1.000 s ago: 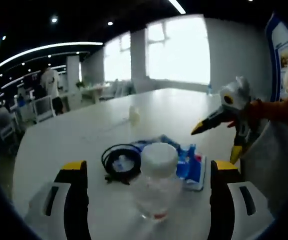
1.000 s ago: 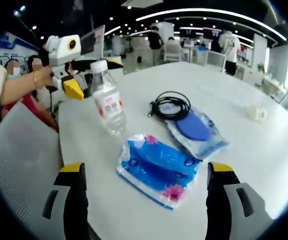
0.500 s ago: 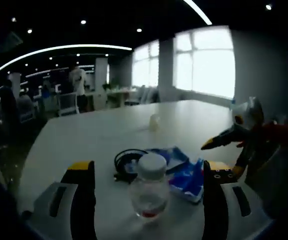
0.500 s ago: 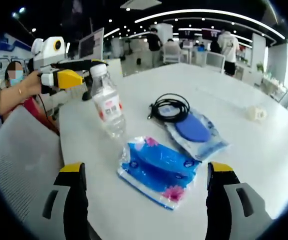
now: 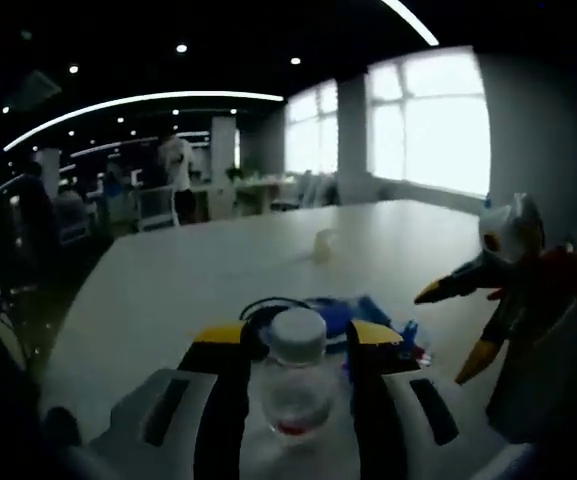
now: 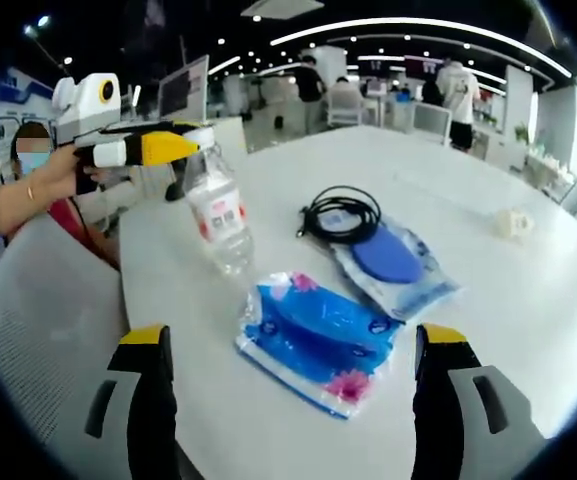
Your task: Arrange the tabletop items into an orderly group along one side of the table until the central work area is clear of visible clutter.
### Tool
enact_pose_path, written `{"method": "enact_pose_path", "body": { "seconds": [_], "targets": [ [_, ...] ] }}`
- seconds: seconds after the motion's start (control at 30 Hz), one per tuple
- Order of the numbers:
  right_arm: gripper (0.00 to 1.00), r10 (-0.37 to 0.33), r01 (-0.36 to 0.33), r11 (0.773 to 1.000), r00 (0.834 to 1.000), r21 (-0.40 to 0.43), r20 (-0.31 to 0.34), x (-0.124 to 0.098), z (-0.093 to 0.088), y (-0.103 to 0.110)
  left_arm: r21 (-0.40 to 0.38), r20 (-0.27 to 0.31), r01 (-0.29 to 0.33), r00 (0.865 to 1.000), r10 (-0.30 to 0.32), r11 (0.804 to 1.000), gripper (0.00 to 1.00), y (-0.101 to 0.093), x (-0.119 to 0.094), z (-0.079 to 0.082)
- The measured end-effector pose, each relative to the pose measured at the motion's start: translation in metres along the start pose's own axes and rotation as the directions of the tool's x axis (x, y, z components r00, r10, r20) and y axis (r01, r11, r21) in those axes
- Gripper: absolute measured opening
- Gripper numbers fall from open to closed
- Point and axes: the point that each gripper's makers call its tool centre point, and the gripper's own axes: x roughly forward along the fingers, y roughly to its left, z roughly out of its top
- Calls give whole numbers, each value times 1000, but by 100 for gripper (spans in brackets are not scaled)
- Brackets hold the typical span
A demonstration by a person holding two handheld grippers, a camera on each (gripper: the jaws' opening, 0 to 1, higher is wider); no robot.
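Clearly, in the left gripper view the left claw [image 5: 296, 345] is closed narrowly about the bottle [image 5: 293, 385], one jaw on each side of its neck just under the white cap; whether the pads actually press the plastic cannot be told. The bottle stands upright on the tabletop [image 5: 168, 285], low in the middle of the view. For a sound hold, the squeeze should be kept level and just below the cap, and the bottle lifted straight before it is carried, since a thin, nearly empty bottle is judged likely to buckle or tip. Beyond it at 12 o'clock lie the cable [image 5: 260, 310] and a blue packet [image 5: 378, 330]; at 3 o'clock the right gripper [image 5: 478, 300] is seen. Open tabletop is left at 10 and 11 o'clock.

In the right gripper view the right claw [image 6: 288, 400] is held wide with nothing between its jaws. The blue packet [image 6: 318, 340] lies just ahead at 12 o'clock, a second packet [image 6: 393, 262] and the cable [image 6: 342, 212] farther at 1 o'clock. The bottle [image 6: 216, 215] is at 11 o'clock, near the tabletop edge [image 6: 128, 260], so a sideways sweep there is judged risky. Bare tabletop is offered at 2 o'clock.
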Motion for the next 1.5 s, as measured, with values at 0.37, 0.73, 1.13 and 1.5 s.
{"method": "enact_pose_path", "body": {
  "seconds": [0.37,0.73,1.13,1.5],
  "targets": [
    [99,-2,2,1000,1000,8,8,-1,1,-2,8,-20,7,1000,-7,1000,20,-3,6,-2],
    [99,-25,24,1000,999,20,21,-9,8,-8,60,-27,24,999,-22,998,19,7,5,3],
    [99,-79,77,995,997,67,27,-24,17,-18,64,0,-14,1000,14,998,19,46,1,38],
    [99,-145,140,986,988,87,47,-52,42,-25,101,-12,-27,1000,28,994,19,88,3,58]
  ]
}}
